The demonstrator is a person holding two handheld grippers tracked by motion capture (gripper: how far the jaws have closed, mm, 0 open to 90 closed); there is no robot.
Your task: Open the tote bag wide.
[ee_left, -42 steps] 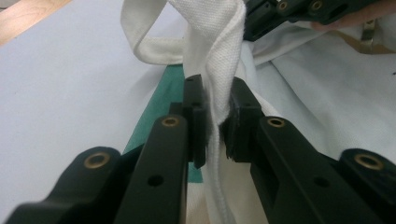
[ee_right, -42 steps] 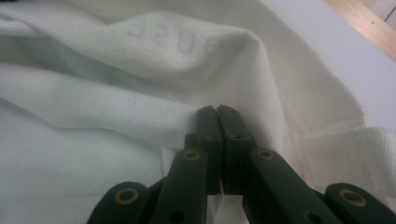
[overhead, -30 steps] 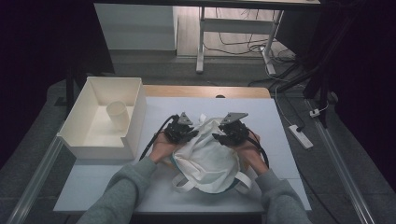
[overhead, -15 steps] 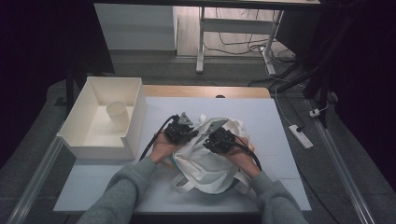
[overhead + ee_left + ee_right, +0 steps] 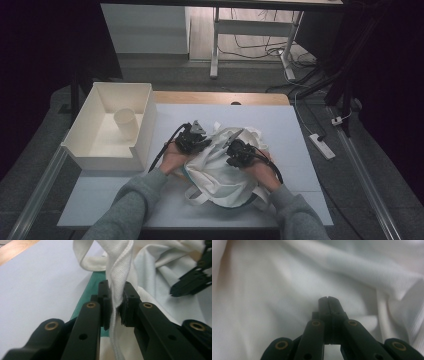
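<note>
Bag is lying mid-table, right of the white bin. My left gripper is clamping its rim fold to hold it up. My right gripper has just been closing, jaws together against the cloth, nothing visibly between them, probably pressing it flat.

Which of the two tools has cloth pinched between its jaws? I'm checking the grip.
The left tool: a fold of the white fabric bag runs between its jaws. The right tool's jaws meet with nothing visible between them.
</note>
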